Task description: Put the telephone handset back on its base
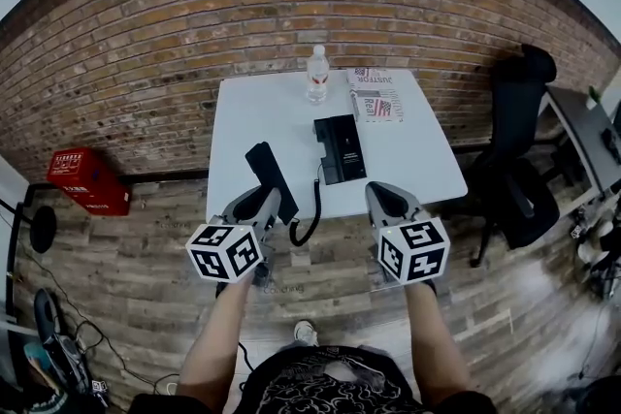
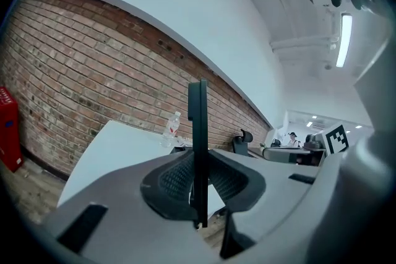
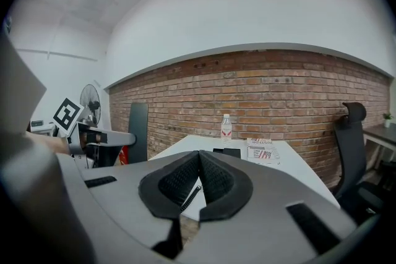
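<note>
the left gripper point(image 1: 264, 208), in the lower left of the head view, has its jaws clamped on the black telephone handset point(image 1: 269, 174). the handset sits over the near left corner of the white table point(image 1: 254, 116) and angles up toward the top of the frame. in the left gripper view the handset point(image 2: 198, 120) shows edge-on as a thin dark slab standing upright in the centre, with a ribbed pad pressed against it on each side.

the telephone base point(image 1: 341, 148) lies flat near the middle of the table, to the right of the handset and apart from it. a black coiled cord point(image 1: 313, 210) runs from the base's left side and loops down over the table's near edge, between the two grippers.

the right gripper point(image 1: 381, 198) hovers at the table's near right edge. its jaws are closed on each other with nothing between them, as seen at the centre of the right gripper view point(image 3: 198, 162), where the cord point(image 3: 191, 189) shows just beyond the pads.

at the top of the table stands a clear water bottle point(image 1: 317, 74), with a stack of printed papers point(image 1: 375, 100) to its right. a brick wall point(image 1: 146, 44) fills the upper frame, a red box point(image 1: 88, 180) sits on the floor at far left, and a black office chair point(image 1: 518, 150) stands at right.
</note>
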Motion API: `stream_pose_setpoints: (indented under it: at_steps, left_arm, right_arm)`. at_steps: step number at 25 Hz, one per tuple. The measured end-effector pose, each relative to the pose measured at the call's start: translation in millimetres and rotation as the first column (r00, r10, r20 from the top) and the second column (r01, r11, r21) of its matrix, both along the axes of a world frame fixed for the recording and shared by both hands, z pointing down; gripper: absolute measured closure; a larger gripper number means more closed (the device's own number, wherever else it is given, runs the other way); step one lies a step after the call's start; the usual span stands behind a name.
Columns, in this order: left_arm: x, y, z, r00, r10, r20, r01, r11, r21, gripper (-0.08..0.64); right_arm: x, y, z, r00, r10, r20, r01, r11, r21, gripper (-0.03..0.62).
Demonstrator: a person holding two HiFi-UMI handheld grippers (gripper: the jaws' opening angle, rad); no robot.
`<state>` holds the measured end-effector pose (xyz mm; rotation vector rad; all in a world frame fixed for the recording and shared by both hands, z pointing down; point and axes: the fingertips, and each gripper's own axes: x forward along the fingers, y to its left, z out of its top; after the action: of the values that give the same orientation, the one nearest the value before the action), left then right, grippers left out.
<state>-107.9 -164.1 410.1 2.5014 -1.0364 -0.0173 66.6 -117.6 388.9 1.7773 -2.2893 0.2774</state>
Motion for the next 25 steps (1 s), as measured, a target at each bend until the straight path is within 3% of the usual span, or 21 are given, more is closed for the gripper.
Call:
stream_pose_setpoints:
  at_steps: [14, 25]
  left_arm:
    - [15, -27, 19, 0.992, 0.12, -0.029, -0.121, 0.991, -0.053, 0.489]
    - [54, -52, 43, 0.978, 0.205, -0.035, -0.208, 0.971, -0.121, 0.489]
  right_arm:
    - [-7, -29, 3, 1.0, 0.02, -0.019, -0.02, 1.0, 0.002, 0.591]
    - [13, -62, 19, 1.0, 0.003, 0.011, -0.003, 1.0, -0.003, 0.591]
